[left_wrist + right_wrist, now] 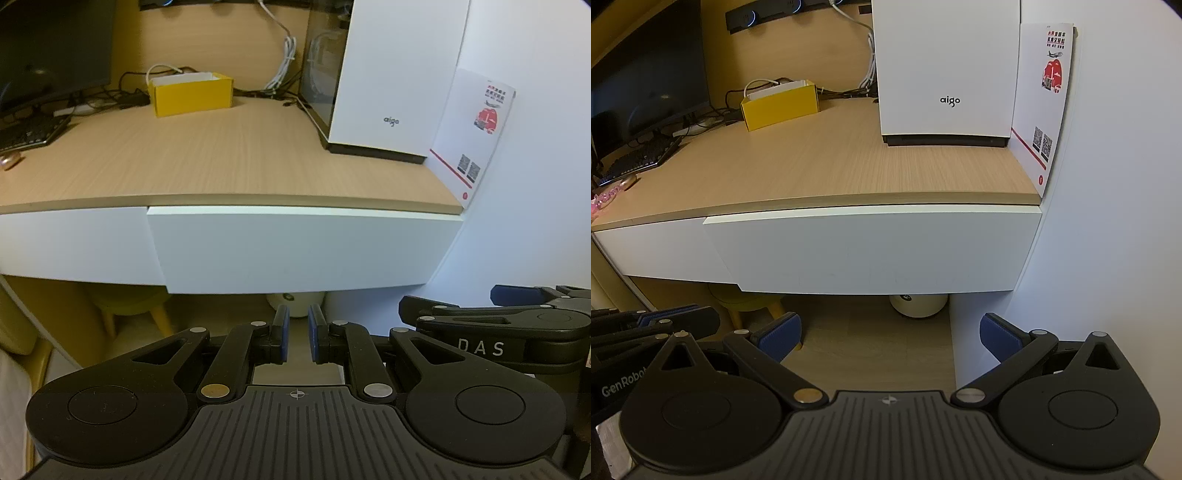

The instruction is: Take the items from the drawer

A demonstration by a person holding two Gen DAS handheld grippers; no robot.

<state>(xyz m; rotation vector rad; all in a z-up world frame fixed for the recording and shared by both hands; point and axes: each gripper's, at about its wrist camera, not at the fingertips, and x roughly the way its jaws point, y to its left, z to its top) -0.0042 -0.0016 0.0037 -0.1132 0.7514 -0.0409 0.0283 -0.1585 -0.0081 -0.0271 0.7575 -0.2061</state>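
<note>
The drawer sits closed under the desktop, ahead of and above both grippers, its white front flat, with no handle showing. It looks rigid and smooth, so likely slippery to pinch; the lower edge seems the best place to hook and pull. The right gripper is spread wide, empty, below that edge. The left gripper is nearly pressed together, a narrow gap left, holding nothing. Contents are hidden.
</note>
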